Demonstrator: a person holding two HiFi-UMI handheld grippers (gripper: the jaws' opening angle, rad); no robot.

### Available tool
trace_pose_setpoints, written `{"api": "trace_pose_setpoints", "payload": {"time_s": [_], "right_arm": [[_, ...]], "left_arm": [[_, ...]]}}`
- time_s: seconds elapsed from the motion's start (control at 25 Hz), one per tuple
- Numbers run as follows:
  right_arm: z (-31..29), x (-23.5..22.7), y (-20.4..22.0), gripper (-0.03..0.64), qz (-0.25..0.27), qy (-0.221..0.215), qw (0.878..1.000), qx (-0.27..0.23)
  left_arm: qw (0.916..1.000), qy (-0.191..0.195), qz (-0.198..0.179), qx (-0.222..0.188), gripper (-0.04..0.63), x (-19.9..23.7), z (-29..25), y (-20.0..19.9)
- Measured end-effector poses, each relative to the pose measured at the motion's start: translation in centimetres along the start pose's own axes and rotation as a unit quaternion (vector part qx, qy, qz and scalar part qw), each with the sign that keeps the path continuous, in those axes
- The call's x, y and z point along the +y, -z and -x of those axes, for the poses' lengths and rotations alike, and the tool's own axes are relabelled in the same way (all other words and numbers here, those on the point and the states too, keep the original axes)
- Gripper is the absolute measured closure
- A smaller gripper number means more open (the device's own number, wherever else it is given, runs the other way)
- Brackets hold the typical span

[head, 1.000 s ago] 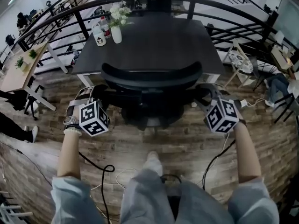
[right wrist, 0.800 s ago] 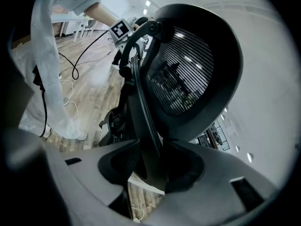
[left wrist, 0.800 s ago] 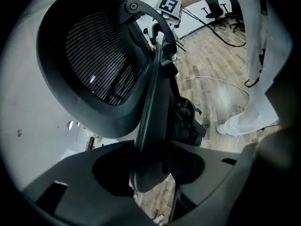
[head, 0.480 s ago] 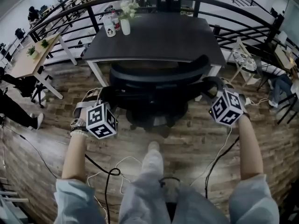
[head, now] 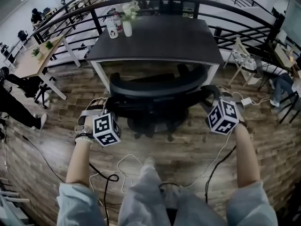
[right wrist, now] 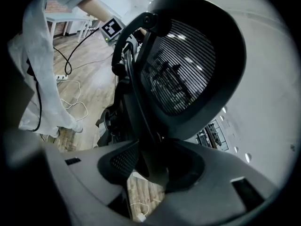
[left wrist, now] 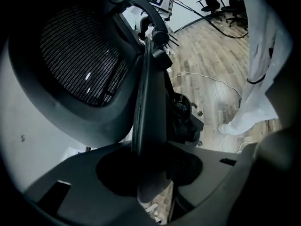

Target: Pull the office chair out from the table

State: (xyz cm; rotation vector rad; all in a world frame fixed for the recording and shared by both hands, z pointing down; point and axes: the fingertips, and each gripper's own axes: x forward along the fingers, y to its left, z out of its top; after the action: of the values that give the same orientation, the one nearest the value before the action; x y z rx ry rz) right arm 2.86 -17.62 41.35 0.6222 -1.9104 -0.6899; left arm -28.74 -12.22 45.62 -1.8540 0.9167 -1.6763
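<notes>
The chair (head: 155,86) stands on the wood floor just before the dark surface (head: 160,36). The left gripper's (head: 99,111) fingers are closing on its left side bar. The right gripper's (head: 211,98) fingers clamp the right bar.

Head cam looks steeply down on the black mesh-back office chair (head: 157,81) from behind it. Both gripper views sit right up against its sides, facing inward, so all three share that chair.
</notes>
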Motion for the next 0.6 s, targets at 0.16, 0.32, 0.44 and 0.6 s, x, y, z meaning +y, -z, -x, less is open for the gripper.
{"api": "trace_pose_setpoints", "payload": {"time_s": [0.16,0.32,0.44,0.6], "right_arm": [[1.3,1.2,0.2,0.451,-0.004,0.005,1.0,0.004],[2.3,2.5,0.1,0.449,-0.004,0.007,1.0,0.011],[3.3,3.4,0.1,0.448,0.0,0.008,1.0,0.017],[4.2,4.3,0.2,0.448,0.001,0.011,1.0,0.025]], "left_arm": [[0.9999,0.006,-0.003,-0.01,0.44,-1.3,1.2,-0.5],[0.9998,0.007,-0.002,-0.016,0.44,-2.5,2.4,-0.5],[0.9997,0.002,-0.005,-0.023,0.442,-3.3,3.2,-0.7],[0.9993,0.007,-0.006,-0.035,0.442,-4.2,4.0,-1.0]]}}
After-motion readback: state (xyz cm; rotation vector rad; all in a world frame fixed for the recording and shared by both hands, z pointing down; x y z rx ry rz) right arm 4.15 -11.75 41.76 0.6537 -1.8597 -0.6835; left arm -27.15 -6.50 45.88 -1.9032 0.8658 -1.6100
